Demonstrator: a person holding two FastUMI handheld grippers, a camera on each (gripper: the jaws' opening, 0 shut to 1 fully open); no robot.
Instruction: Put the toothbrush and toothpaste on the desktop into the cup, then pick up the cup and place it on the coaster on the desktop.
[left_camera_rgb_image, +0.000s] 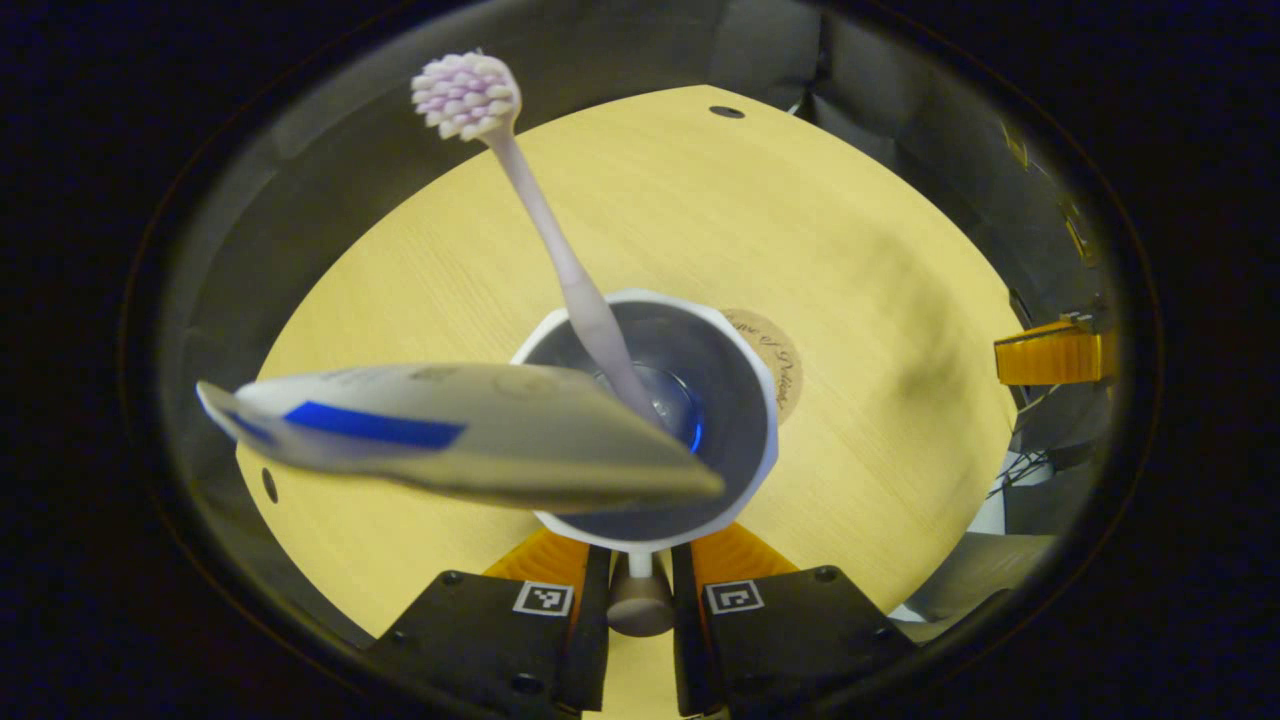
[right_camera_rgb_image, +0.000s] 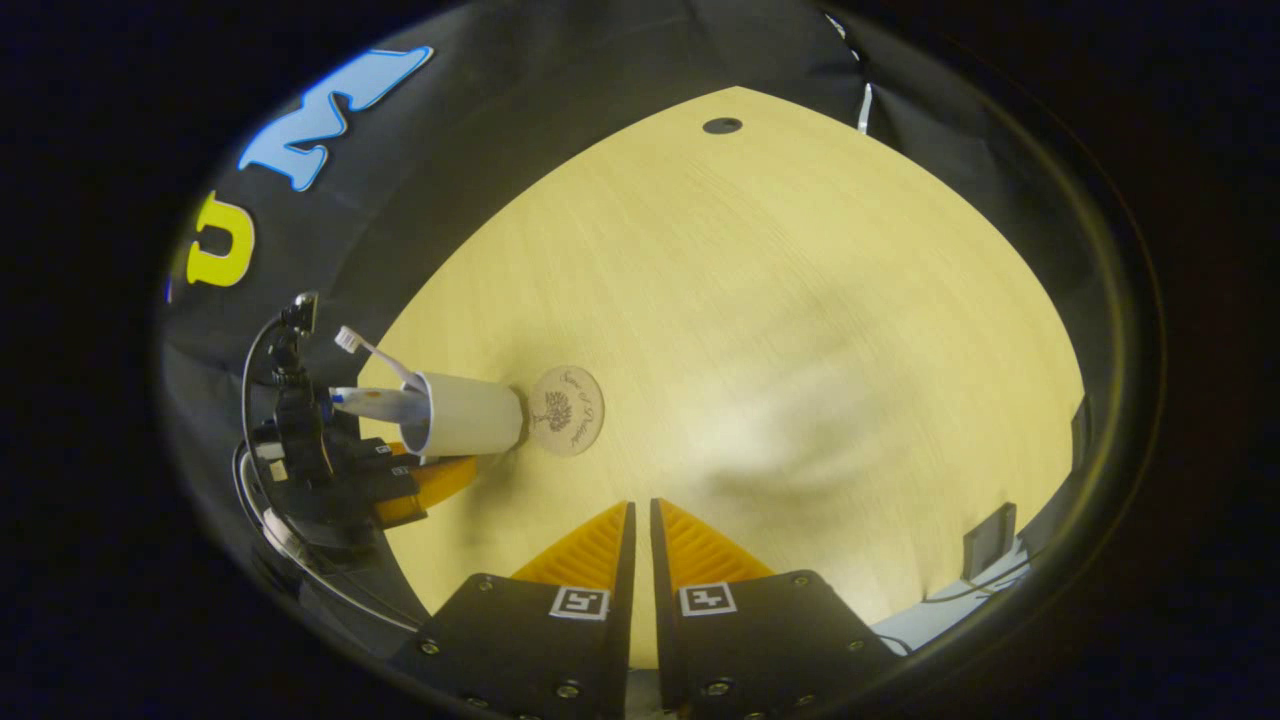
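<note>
In the left gripper view I look down into a white cup (left_camera_rgb_image: 765, 400) gripped at its near wall by my left gripper (left_camera_rgb_image: 640, 548). A pale purple toothbrush (left_camera_rgb_image: 545, 215) stands in it, head up. A white and blue toothpaste tube (left_camera_rgb_image: 450, 430) leans out over its left rim. The round brown coaster (left_camera_rgb_image: 785, 360) peeks out just behind the cup. In the right gripper view the cup (right_camera_rgb_image: 470, 415) sits right beside the coaster (right_camera_rgb_image: 567, 410), with the left gripper (right_camera_rgb_image: 430, 480) on it. My right gripper (right_camera_rgb_image: 640, 515) is shut and holds nothing, hovering over bare desk.
The pale wooden desktop (left_camera_rgb_image: 850, 230) stretches behind and to the right of the cup, with a small dark hole (left_camera_rgb_image: 726, 111) at its far corner. The right gripper's orange finger (left_camera_rgb_image: 1050, 352) shows at the desk's right edge. Black cloth walls surround the desk.
</note>
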